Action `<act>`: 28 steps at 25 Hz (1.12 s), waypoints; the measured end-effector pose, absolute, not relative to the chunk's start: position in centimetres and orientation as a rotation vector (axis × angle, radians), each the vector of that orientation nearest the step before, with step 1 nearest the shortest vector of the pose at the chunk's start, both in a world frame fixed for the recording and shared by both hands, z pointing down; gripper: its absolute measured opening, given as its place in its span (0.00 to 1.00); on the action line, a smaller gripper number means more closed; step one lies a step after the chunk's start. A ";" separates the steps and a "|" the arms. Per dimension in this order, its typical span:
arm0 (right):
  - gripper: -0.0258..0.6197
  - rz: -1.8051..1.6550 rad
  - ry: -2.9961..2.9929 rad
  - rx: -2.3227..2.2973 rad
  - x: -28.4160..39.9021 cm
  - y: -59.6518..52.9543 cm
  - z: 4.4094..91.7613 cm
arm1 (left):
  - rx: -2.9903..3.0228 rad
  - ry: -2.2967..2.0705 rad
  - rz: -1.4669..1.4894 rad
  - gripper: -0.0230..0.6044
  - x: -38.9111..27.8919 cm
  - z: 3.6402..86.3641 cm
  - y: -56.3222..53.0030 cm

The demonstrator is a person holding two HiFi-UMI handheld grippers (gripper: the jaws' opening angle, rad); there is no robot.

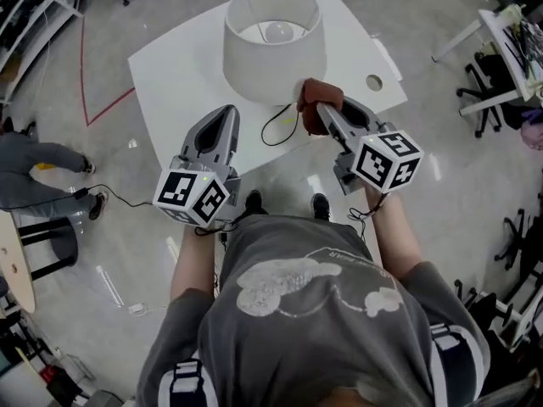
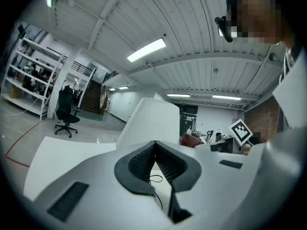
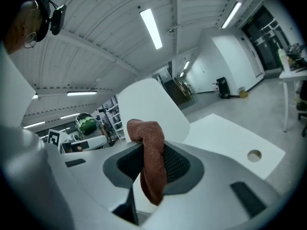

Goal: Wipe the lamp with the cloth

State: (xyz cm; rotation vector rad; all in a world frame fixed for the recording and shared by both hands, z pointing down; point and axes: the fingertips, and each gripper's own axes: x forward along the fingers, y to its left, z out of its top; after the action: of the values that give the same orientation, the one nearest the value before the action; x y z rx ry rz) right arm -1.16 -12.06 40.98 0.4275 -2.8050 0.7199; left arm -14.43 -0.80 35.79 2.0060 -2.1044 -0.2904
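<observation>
Jaws of the right gripper (image 1: 321, 107) clamp a rust-brown terry cloth (image 1: 314, 115) just beside the white drum-shaded lamp (image 1: 273, 45) near the white table's (image 1: 178, 83) near edge; the left gripper (image 1: 227, 113) is closed, empty.

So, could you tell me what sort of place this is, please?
Probably a lab or workshop hall, not a home: a polished floor with a red taped line, rolling office chairs, open shelving along the wall, and a ribbed ceiling with strip lights.
</observation>
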 end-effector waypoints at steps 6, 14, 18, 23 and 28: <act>0.19 0.670 -3.020 0.073 -0.6 -13.5 33.2 | 1.874 -2.370 -0.362 0.05 -12.5 31.1 -0.5; 0.19 0.455 -3.053 -0.166 -2.9 -14.1 29.0 | 1.783 -2.517 -0.406 0.05 -7.9 28.6 0.5; 0.19 0.482 -2.995 -0.186 -3.3 -14.4 31.4 | 1.731 -2.526 -0.408 0.05 -7.0 29.3 0.8; 0.19 0.600 -2.870 -0.095 -1.5 -15.8 37.7 | 1.710 -2.476 -0.380 0.05 -5.9 31.5 -0.2; 0.19 0.630 -2.745 0.037 -0.4 -17.1 43.4 | 1.708 -2.391 -0.406 0.05 -6.5 34.1 -0.9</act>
State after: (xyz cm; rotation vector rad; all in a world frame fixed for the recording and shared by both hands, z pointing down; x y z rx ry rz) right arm -0.42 -17.09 43.37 0.0366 -2.7445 0.6301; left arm -6.46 -0.89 34.08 1.7085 -2.3905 -0.4057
